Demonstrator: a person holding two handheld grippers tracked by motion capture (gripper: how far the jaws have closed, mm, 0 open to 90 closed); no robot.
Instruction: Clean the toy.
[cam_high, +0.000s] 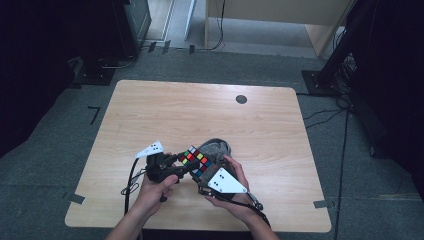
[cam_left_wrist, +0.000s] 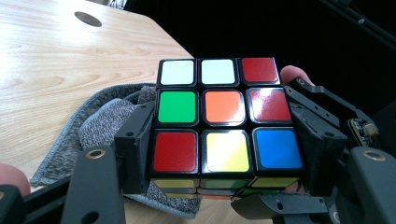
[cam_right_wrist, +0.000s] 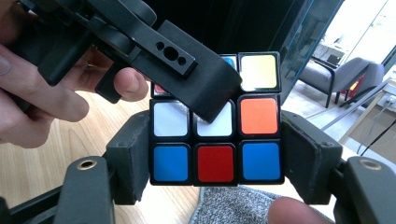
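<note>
Both grippers clamp 1 puzzle cube (cam_high: 196, 161) above the table's (cam_high: 165, 107) near edge: the left gripper (cam_high: 186, 165) grips its lowest layer, the right gripper (cam_high: 204, 172) another. A grey cloth (cam_high: 218, 147) lies just behind.

Puzzle cube (cam_right_wrist: 217, 140): upper-left stickers hidden behind left gripper (cam_right_wrist: 205, 100) in right gripper view. Grey cloth (cam_left_wrist: 88, 126): far part hidden behind cube, near edge cut off by frame bottom. Cube's underside hidden throughout.
</note>
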